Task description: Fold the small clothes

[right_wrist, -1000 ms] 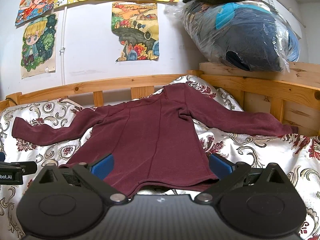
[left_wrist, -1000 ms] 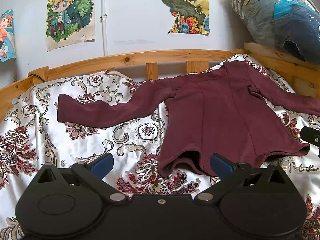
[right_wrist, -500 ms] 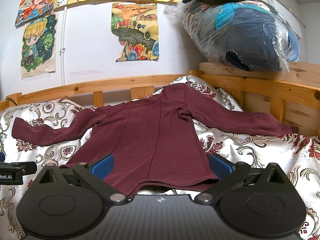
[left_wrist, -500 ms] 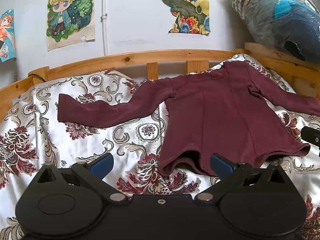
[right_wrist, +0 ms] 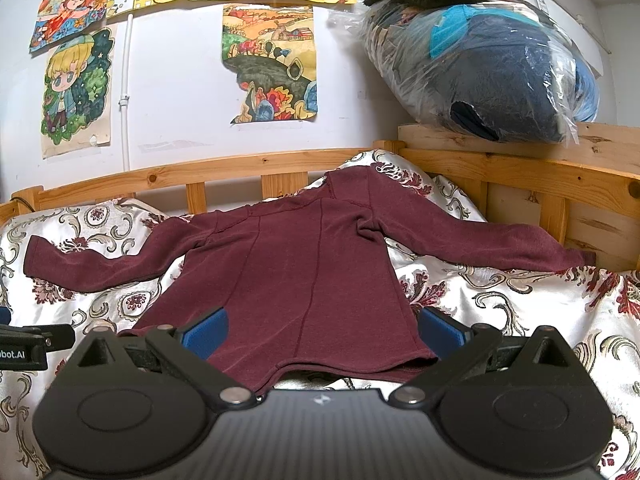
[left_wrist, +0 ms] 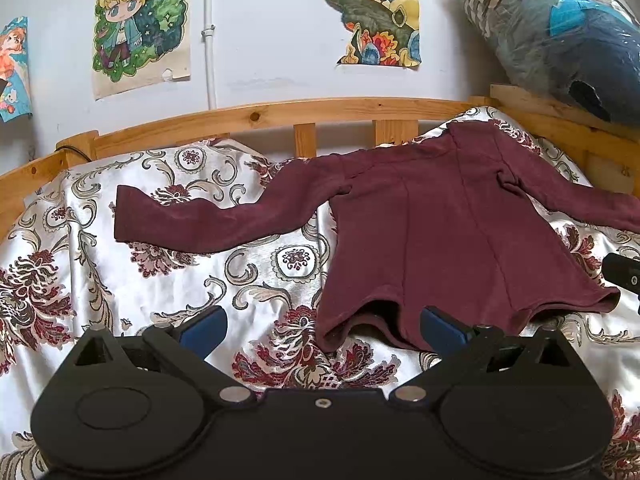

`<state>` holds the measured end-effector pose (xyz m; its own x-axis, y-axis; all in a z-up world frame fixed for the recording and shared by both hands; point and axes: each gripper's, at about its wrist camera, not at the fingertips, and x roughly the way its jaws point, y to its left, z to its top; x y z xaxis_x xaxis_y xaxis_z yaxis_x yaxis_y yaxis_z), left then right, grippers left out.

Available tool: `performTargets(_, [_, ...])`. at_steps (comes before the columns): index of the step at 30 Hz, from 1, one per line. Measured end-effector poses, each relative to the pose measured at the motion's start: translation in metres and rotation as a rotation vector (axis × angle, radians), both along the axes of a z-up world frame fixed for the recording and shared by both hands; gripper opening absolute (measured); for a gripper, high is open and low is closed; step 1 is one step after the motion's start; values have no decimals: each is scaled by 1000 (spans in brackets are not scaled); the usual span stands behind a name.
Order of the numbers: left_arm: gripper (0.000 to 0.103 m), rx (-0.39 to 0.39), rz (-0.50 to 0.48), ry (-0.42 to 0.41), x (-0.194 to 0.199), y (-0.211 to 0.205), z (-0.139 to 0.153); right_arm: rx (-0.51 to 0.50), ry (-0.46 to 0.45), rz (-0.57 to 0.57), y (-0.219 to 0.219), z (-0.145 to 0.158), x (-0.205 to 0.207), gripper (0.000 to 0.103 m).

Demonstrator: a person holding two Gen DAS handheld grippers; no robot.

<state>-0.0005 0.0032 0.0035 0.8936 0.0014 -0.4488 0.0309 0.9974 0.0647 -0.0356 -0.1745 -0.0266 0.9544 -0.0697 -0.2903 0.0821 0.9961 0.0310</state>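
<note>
Bed (left_wrist: 120,280): floral satin cover, wooden rail. Maroon top (right_wrist: 312,280) spread flat. Bagged bundle (right_wrist: 500,80) at 2 o'clock. Left claw (left_wrist: 322,326), right claw (right_wrist: 322,328): both wide, empty.

- White plastered wall (right_wrist: 180,128) hung with colourful cartoon paper posters (left_wrist: 140,24).
- Light pine slatted bed rail (left_wrist: 280,114) seen behind floral satin bedspread (left_wrist: 80,280).
- Clear plastic bag of dark bedding (right_wrist: 492,76) set on the rail.

In the left wrist view the long-sleeved maroon knit top (left_wrist: 440,232) loses its far sleeve past the picture's right edge. Beside that sleeve's cut-off end, the right hand-held gripper (left_wrist: 624,274) shows only a black sliver, its jaws out of sight. In the right wrist view the top's near hem (right_wrist: 340,364) dips behind the black gripper body, and left of the hem the left hand-held gripper (right_wrist: 32,344) is cropped, its lettering partly cut.
</note>
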Motion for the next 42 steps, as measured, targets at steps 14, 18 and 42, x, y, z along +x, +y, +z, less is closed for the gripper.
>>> performTargets(14, [102, 18, 1, 1, 0, -2, -2, 16, -9, -4, -4, 2, 0, 103])
performTargets(18, [102, 20, 1, 6, 1, -2, -3, 18, -10, -5, -4, 3, -1, 103])
performTargets(42, [102, 47, 4, 62, 11, -8, -5, 38, -9, -18, -7, 4, -1, 103])
